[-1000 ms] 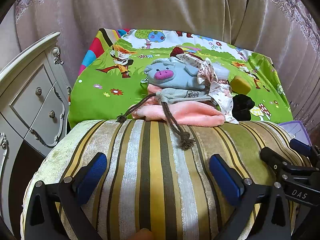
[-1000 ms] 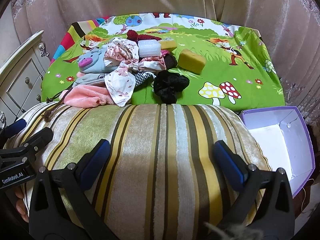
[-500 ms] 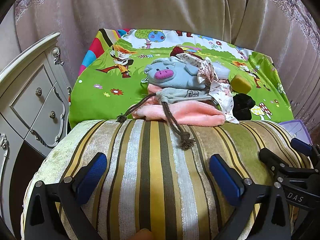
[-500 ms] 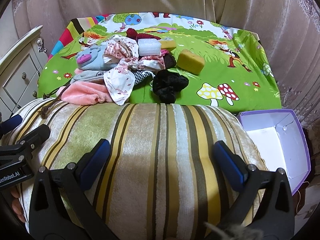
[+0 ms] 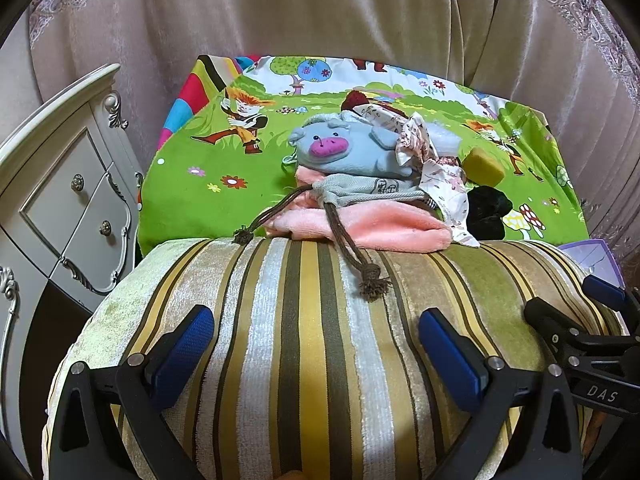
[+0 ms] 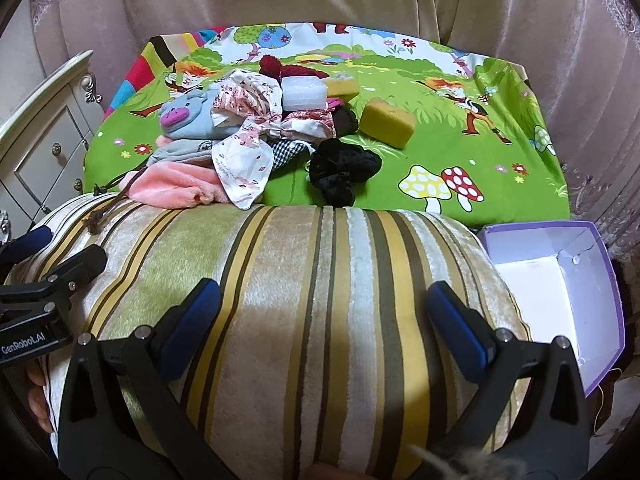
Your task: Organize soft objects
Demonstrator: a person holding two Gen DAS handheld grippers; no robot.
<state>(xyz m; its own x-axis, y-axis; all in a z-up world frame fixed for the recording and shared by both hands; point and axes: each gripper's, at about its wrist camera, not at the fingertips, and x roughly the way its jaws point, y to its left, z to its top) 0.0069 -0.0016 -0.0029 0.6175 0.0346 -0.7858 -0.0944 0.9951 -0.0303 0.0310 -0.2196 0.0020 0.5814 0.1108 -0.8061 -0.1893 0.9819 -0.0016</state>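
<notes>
A big striped velvet cushion [image 5: 312, 344] fills the foreground, also in the right wrist view [image 6: 304, 304]. My left gripper [image 5: 316, 344] and my right gripper [image 6: 324, 320] are both open, their blue pads spread over the cushion's near side. Behind it on the cartoon-print cloth [image 6: 460, 128] lies a heap: a blue pig plush [image 5: 344, 150], a grey drawstring pouch [image 5: 360, 194] with brown cords on the cushion, a pink fleece piece [image 5: 384, 226], patterned white cloths [image 6: 244, 160], a black fabric wad [image 6: 340, 168] and yellow sponges [image 6: 386, 120].
An open purple-edged box [image 6: 560, 292] with a white inside stands at the right of the cushion. A white carved drawer cabinet [image 5: 52, 184] stands at the left. Beige curtains [image 5: 320, 12] hang behind the table.
The right wrist view has shifted slightly, with the heap and box sitting a little further right and lower. The left gripper and the cushion have barely moved.
</notes>
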